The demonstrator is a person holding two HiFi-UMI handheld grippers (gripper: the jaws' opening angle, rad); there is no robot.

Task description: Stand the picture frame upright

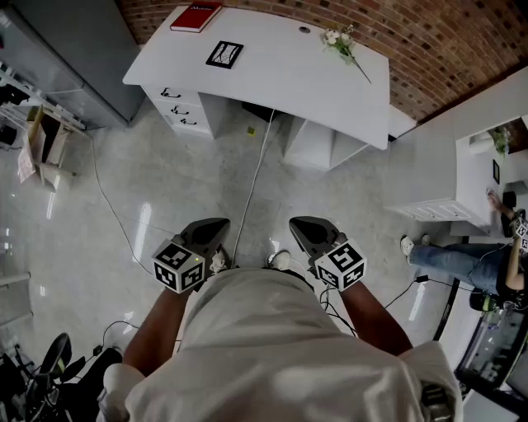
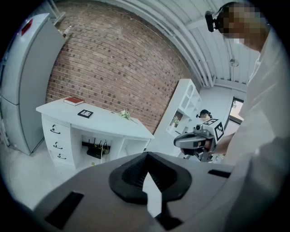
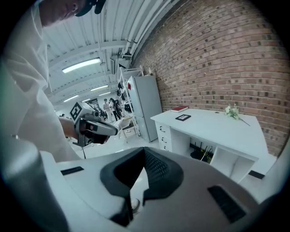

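Observation:
The black picture frame (image 1: 224, 54) lies flat on the white desk (image 1: 272, 74), far ahead of me; it also shows small in the left gripper view (image 2: 85, 113) and the right gripper view (image 3: 183, 117). My left gripper (image 1: 214, 226) and right gripper (image 1: 302, 224) are held close to my body over the floor, well short of the desk. Both point forward and a little down. The left gripper (image 2: 147, 176) has its dark pads together with nothing between them. The right gripper (image 3: 144, 176) looks the same, shut and empty.
A red book (image 1: 196, 16) and a white flower sprig (image 1: 345, 45) also lie on the desk. A grey cabinet (image 1: 74, 49) stands at the left. A cable (image 1: 252, 185) runs across the floor. Another person (image 1: 466, 260) sits by white shelving (image 1: 462, 173) at the right.

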